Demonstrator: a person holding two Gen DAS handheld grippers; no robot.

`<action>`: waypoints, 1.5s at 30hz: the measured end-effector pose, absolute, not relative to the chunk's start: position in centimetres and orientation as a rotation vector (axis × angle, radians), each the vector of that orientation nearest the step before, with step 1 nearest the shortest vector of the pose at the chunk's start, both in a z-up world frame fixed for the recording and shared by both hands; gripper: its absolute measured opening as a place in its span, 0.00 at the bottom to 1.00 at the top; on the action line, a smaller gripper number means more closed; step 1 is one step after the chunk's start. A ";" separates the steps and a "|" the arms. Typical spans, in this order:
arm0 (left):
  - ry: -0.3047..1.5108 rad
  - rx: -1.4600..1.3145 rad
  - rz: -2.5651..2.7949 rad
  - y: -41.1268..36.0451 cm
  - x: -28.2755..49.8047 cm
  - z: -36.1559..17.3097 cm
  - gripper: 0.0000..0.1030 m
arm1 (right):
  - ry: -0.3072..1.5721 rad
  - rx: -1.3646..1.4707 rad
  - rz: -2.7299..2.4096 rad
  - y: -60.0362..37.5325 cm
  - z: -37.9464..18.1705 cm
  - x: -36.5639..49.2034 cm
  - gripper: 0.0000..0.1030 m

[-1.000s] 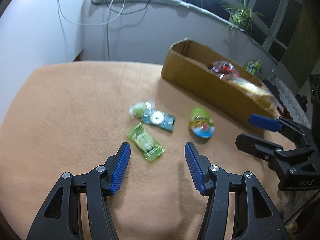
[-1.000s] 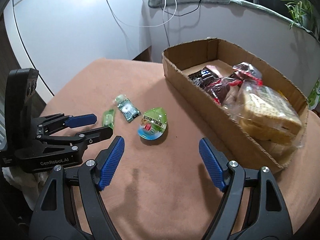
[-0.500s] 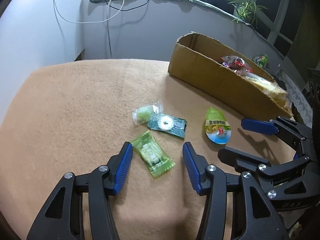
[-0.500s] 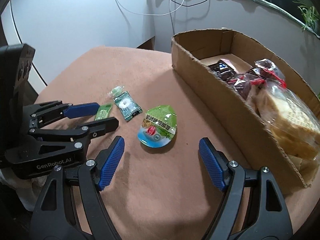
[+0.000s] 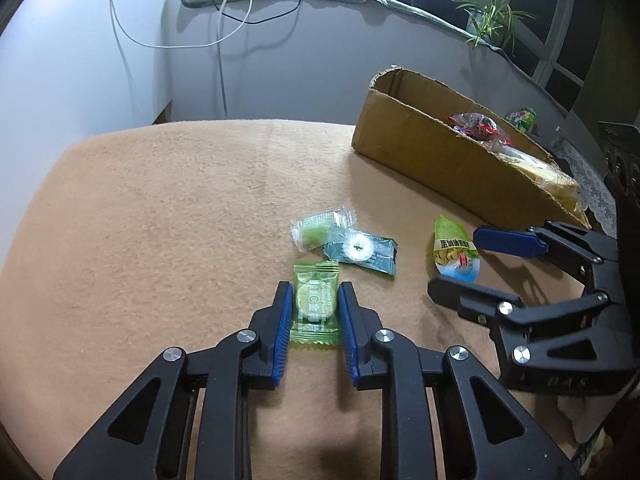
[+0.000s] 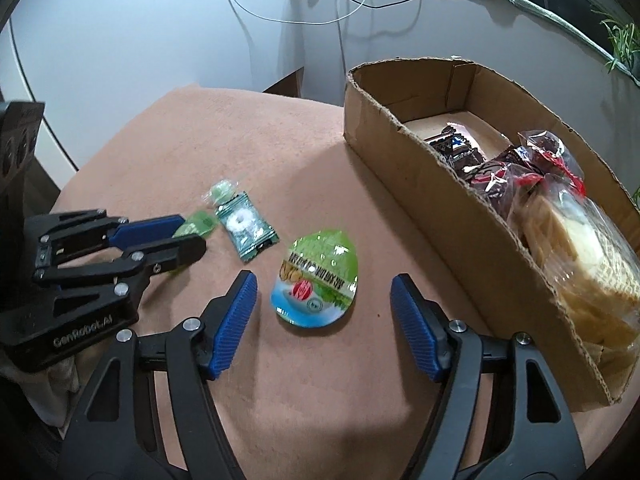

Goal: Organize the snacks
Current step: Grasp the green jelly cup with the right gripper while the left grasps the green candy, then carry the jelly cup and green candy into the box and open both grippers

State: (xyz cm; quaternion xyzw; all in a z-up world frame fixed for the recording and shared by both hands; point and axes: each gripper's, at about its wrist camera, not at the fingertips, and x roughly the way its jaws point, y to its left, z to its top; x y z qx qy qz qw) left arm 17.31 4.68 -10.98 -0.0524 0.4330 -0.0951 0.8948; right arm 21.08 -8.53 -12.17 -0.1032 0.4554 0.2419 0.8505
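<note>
On the orange cloth, my left gripper (image 5: 315,290) is closing, and its blue pads touch both long sides of a light green candy packet (image 5: 316,276). Just beyond it lie a teal packet (image 5: 360,250) and a clear-wrapped green candy (image 5: 316,228). My right gripper (image 6: 324,279) is closing too. It straddles a green-lidded jelly cup (image 6: 316,256) with a gap on each side, so the pads do not touch it. An open cardboard box (image 6: 400,160) to the right holds bagged bread (image 6: 580,248) and dark wrapped snacks (image 6: 480,168).
The cloth-covered table (image 5: 160,220) curves away at the left and far edges, with a white wall and hanging cables (image 5: 220,40) behind it. A potted plant (image 5: 488,20) stands on the sill past the box.
The left jaws have narrowed from wide apart until they touch the green packet. The right gripper came forward and lower over the jelly cup, and its jaws have narrowed slightly.
</note>
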 end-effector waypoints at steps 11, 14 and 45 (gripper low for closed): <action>0.888 -0.101 -0.195 4.6 17.1 -10.8 0.20 | 0.967 -0.200 0.514 -8.4 -12.6 21.6 0.41; 0.879 -0.101 -0.192 4.6 17.0 -10.6 0.20 | 0.957 -0.185 0.512 -8.8 -12.4 21.5 0.40; 0.712 -0.068 -0.257 0.6 18.9 -3.3 0.20 | 0.780 -0.121 0.495 -13.7 -3.7 21.6 0.40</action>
